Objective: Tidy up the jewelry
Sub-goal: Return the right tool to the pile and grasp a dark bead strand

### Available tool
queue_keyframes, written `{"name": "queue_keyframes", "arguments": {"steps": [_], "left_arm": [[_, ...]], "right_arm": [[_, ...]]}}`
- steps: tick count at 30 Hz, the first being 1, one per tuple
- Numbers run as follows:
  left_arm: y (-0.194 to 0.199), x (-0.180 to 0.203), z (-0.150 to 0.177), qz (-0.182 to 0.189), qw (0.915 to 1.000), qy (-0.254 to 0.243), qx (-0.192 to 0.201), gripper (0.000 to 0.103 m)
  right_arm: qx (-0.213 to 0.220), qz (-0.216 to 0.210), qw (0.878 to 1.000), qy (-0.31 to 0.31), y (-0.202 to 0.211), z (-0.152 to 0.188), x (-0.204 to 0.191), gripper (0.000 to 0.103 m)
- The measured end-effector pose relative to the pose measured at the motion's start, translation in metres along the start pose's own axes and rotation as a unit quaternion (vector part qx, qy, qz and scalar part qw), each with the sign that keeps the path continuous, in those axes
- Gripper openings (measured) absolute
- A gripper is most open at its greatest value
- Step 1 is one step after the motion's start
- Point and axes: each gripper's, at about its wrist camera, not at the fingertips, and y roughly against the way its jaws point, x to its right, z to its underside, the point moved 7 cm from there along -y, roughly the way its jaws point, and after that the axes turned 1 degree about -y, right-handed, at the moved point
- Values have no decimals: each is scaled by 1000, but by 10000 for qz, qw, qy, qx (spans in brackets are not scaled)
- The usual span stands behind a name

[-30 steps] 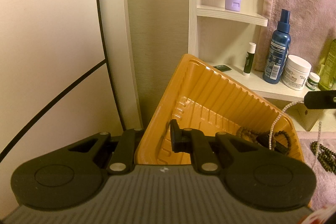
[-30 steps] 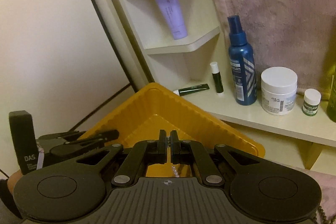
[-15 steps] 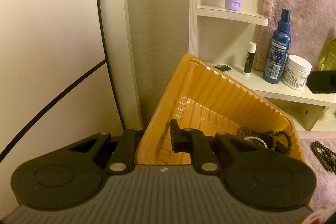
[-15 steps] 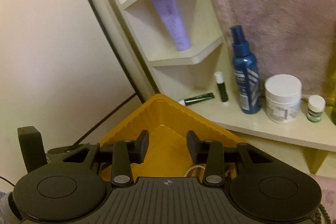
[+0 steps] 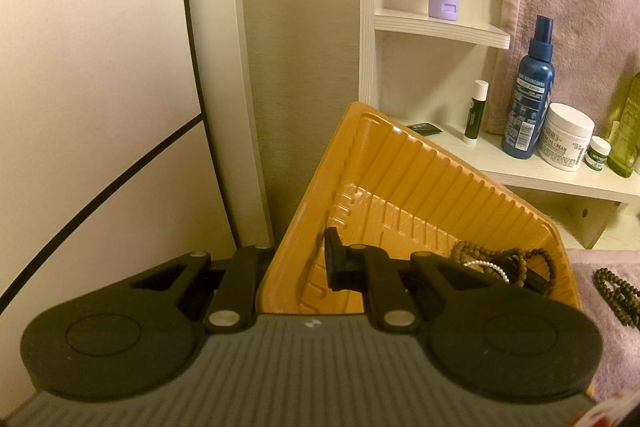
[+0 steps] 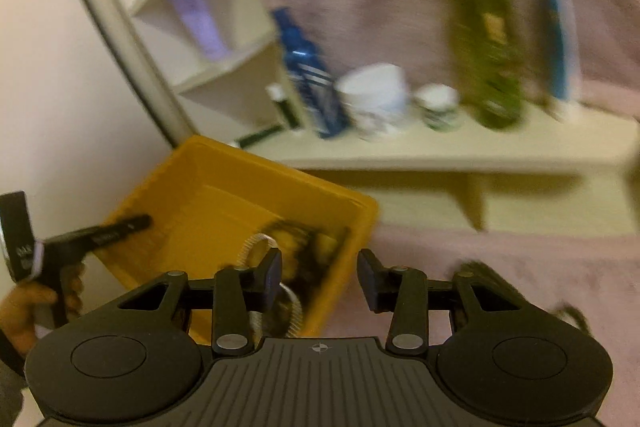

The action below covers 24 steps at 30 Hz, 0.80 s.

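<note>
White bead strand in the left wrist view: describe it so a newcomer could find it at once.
Start at the yellow tray that the left gripper grips by its wall. In the tray's low right corner lies a tangle of dark bead bracelets. The white bead strand curves across them, the only pale one.

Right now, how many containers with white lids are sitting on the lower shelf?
2. A large white-lidded cream jar stands right of the blue spray bottle, and a small white-capped green jar sits just right of it. Others may be beyond the view's edge.
</note>
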Motion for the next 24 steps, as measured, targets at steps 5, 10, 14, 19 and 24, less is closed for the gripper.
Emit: {"name": "queue_keyframes", "arguments": {"steps": [5, 10, 14, 19, 24], "left_arm": [[0, 0, 0, -14, 10000, -28, -5, 13], [0, 0, 0, -26, 10000, -51, -8, 13], [-1, 0, 0, -28, 10000, -62, -10, 13], [-1, 1, 0, -27, 10000, -67, -13, 13], [-1, 0, 0, -25, 10000, -63, -15, 13]], "right_arm": [[-86, 669, 9970, -369, 20, 26, 53, 60], [-205, 1322, 9897, -516, 31, 45, 102, 68], [-228, 1664, 9845, -509, 33, 53, 134, 74], [-149, 1671, 9818, -893, 24, 57, 158, 76], [-82, 1636, 9832, -801, 7, 54, 147, 82]]}}
